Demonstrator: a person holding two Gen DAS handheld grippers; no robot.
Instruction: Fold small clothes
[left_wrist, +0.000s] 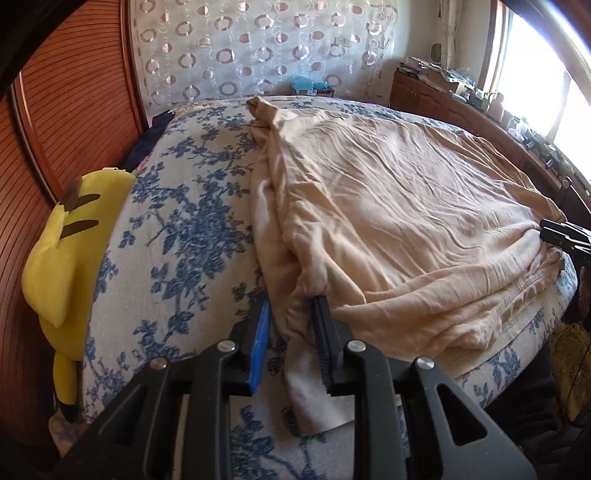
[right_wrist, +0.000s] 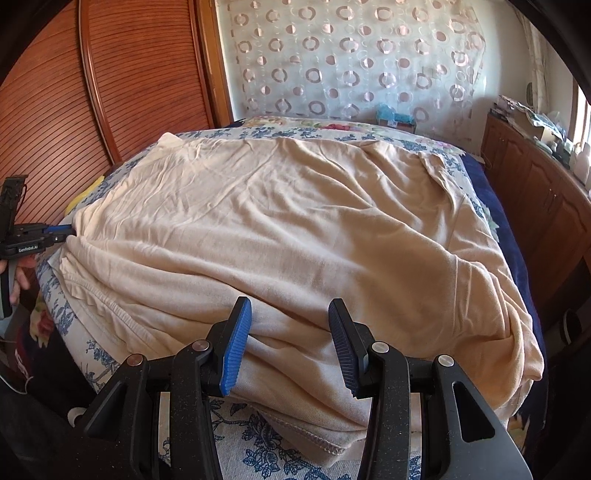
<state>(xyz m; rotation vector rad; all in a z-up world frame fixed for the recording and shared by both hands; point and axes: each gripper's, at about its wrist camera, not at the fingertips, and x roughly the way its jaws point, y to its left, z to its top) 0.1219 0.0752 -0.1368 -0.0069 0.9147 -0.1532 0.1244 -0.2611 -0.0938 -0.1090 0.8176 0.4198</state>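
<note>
While the beige garment (right_wrist: 280, 229) lies spread across the bed (left_wrist: 177, 229), the left hand-held gripper (left_wrist: 290, 332) has its jaws slightly parted around a bunched side edge, not pinching. The right hand-held gripper (right_wrist: 291, 343) is spread over the near hem. Best to pinch both edges firmly before lifting evenly. No containers in sight.

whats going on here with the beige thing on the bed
A person is folding a beige garment spread on a bed with a blue floral cover, using a handheld gripper in each hand. The left gripper has a bunched edge of the cloth between its fingers at one side. The right gripper stands open over the near hem, with folds of cloth between its fingers.
</note>
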